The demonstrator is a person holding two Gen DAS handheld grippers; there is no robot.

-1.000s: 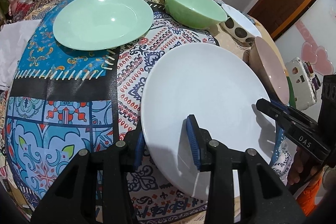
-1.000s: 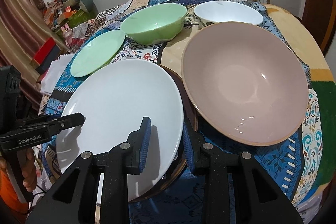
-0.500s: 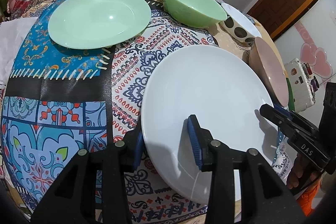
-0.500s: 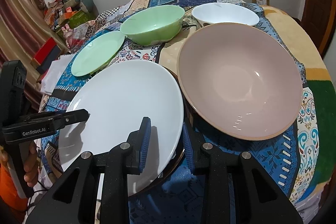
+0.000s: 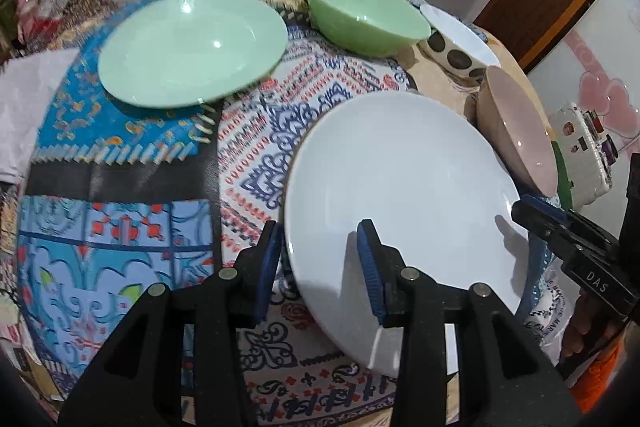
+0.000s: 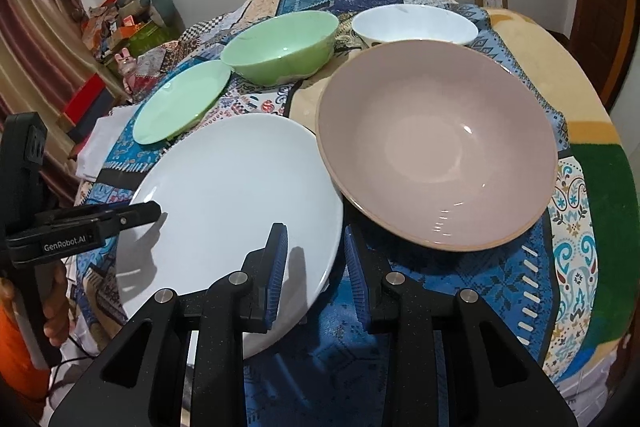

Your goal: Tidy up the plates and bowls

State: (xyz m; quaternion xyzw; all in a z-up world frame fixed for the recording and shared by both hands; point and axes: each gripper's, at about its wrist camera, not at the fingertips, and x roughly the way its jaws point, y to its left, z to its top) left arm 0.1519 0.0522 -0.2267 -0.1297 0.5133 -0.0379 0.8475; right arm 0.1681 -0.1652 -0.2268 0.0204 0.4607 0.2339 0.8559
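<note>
the left hand-held gripper [image 5: 320,263] sits at the bottom of the left wrist view, its blue pads [image 5: 370,267] straddling the near left rim of the white plate [image 5: 400,187]; the jaws look narrow around that rim, but whether the pads press on it i cannot tell. the right hand-held gripper [image 6: 314,267], low in the right wrist view, straddles the plate's right rim in the same way, jaws narrow, contact unclear. the plate lies on the patterned cloth [image 5: 120,227] over the desk. just beside it to the right sits the pink bowl [image 6: 436,147]. farther back, upper left, lies the green plate [image 5: 192,47], then the green bowl [image 5: 364,15] and, at the far right, the white spotted bowl [image 5: 456,47].
</note>
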